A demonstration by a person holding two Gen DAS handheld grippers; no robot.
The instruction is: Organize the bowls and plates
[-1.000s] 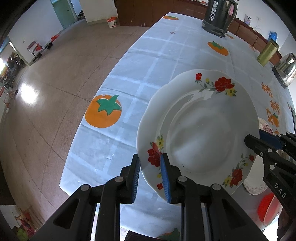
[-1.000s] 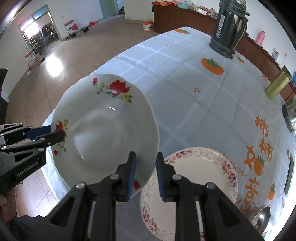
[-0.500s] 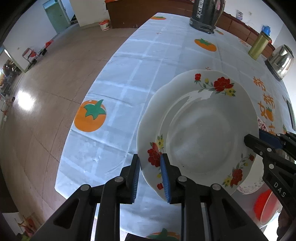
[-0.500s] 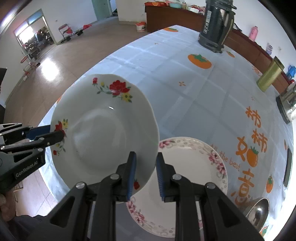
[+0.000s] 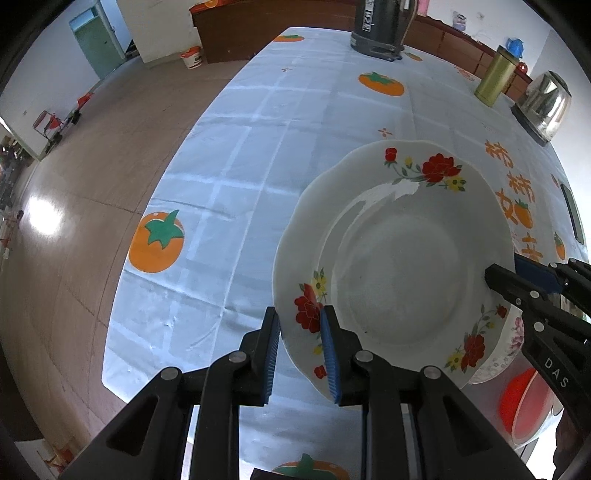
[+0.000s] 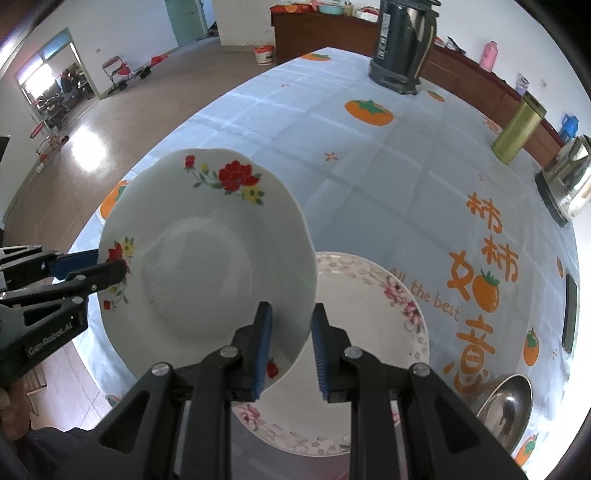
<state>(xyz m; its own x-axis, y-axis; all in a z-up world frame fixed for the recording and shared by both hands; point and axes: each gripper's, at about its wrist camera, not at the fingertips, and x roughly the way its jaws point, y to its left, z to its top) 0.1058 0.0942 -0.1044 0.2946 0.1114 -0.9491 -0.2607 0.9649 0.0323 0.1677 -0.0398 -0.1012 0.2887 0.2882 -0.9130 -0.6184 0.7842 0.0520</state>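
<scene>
Both grippers clamp the same white red-flower plate by opp. rims, held up off the table over the blue persimmon-print tablecloth.

Left gripper: jaws narrow, blue pads pinching plate's near-left rim w/ rim between them, right pad on the upper face by the red flower print. Seen from right wrist cam it comes in at frame left, tips on plate edge.

Right gripper: jaws also narrow, left pad against plate's near-right rim; the right pad shows a gap to the rim in this view, contact on that side can't tell for sure, but plate edge sits between the pads and is carried. From left cam it's at frame right, tips on plate's right rim.

Plate tilted slightly, partly overlapping in view a pink-flower plate lying flat on cloth just below/right of it. A steel bowl sits near right of that plate. Red bowl at the lower right in left cam, partly hidden by gripper.

Farther: gold canister, steel kettle at right edge, dark thermos jug at far end of table. Dark flat item at table's right edge, can't tell what.

Beyond: brown cabinet, tiled floor, white bucket, green door.
</scene>
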